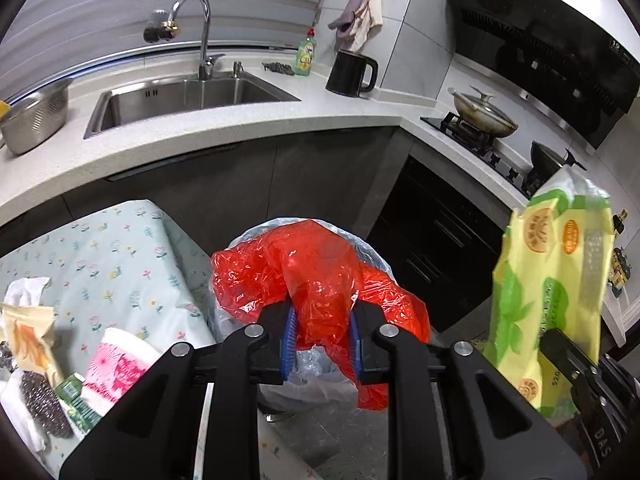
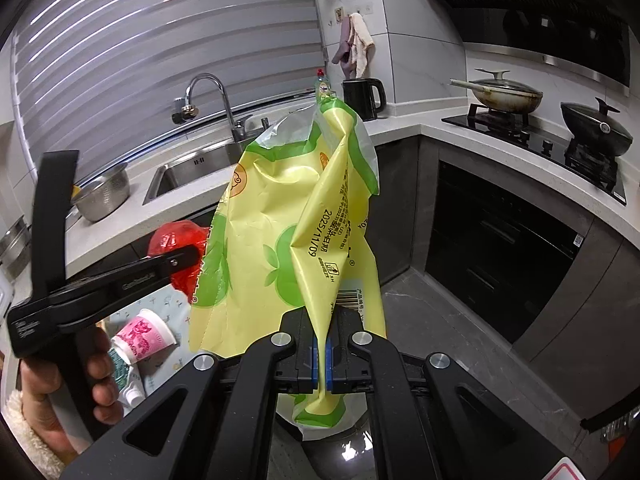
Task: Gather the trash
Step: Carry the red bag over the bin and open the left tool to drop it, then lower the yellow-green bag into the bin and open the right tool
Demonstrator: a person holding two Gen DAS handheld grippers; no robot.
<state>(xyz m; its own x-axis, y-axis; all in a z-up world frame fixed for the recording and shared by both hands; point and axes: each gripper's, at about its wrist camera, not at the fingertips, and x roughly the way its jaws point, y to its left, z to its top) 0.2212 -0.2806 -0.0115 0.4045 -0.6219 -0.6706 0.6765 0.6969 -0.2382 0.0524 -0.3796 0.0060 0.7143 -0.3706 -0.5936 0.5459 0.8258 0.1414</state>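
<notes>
The left gripper point(image 1: 322, 344) is clamped on a crumpled, translucent red plastic bag point(image 1: 316, 276), its blue pads pinching a gathered fold while the rest billows over the mouth of a round bin lined with a pale, clear bag point(image 1: 376, 258). The right gripper point(image 2: 322, 364) is closed tight on a thin fold of a large, empty yellow-and-green plastic wrapper point(image 2: 288, 224), which stands up crinkled above the jaws, to the right of the bin. Both pieces look featherlight, limp and slick; they will likely collapse and cling rather than drop cleanly, so a bunched fold gives a surer hold than a single sheet edge. More rubbish waits on the small table covered with a pale floral cloth point(image 1: 120, 248) beside the bin: a pink-and-white paper cup point(image 1: 120, 364) lying on its side, a steel scouring pad point(image 1: 40, 408) and crumpled white tissue point(image 1: 26, 290). The cup seems light but crushable, best pinched at its rim.
</notes>
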